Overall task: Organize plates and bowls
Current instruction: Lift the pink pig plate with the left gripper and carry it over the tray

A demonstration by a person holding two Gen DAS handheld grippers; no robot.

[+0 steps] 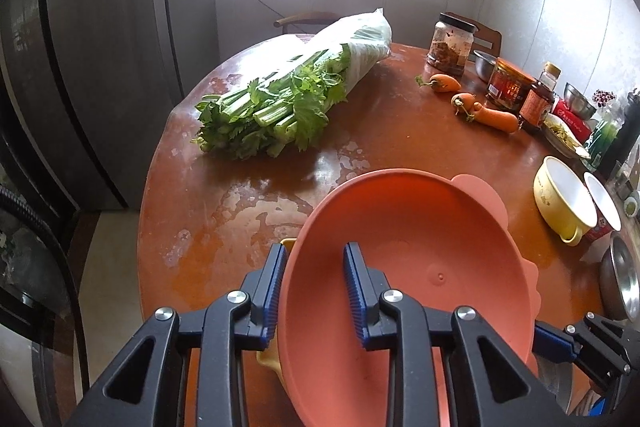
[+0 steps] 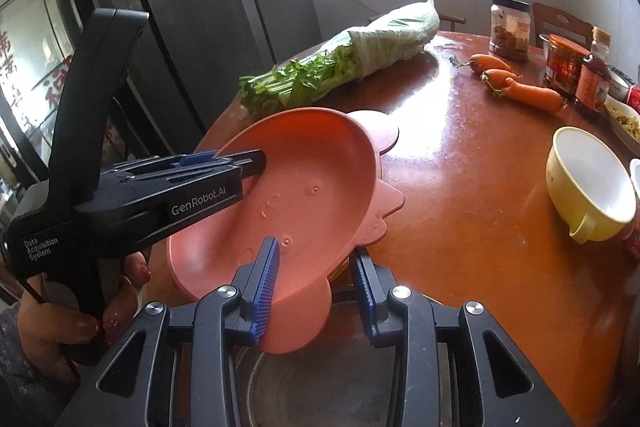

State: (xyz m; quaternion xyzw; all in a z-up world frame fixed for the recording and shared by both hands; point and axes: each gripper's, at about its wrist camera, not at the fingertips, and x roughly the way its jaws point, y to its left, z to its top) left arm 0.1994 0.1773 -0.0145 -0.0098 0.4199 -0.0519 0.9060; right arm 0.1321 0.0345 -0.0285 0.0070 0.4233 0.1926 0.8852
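A salmon-pink plastic bowl [image 1: 408, 251] with scalloped ears is tilted above the brown round table [image 1: 240, 195]. My left gripper [image 1: 316, 291] straddles its near-left rim, one finger outside and one inside, jaws wide apart. In the right wrist view the same bowl [image 2: 304, 195] has the left gripper [image 2: 240, 159] at its left rim. My right gripper [image 2: 316, 291] straddles the bowl's near rim with a gap on the right side. A yellow item [image 1: 268, 355] peeks from under the bowl. A yellow handled bowl [image 1: 564, 203] with a white inside stands to the right; it also shows in the right wrist view [image 2: 588, 187].
A bagged bunch of celery [image 1: 288, 99] lies across the far left of the table. Carrots [image 1: 488, 111], jars [image 1: 448, 43], sauce bottles [image 1: 536, 103] and steel bowls [image 1: 622, 279] crowd the right side. A metal pan [image 2: 332, 387] sits under my right gripper. A dark fridge [image 1: 92, 67] stands left.
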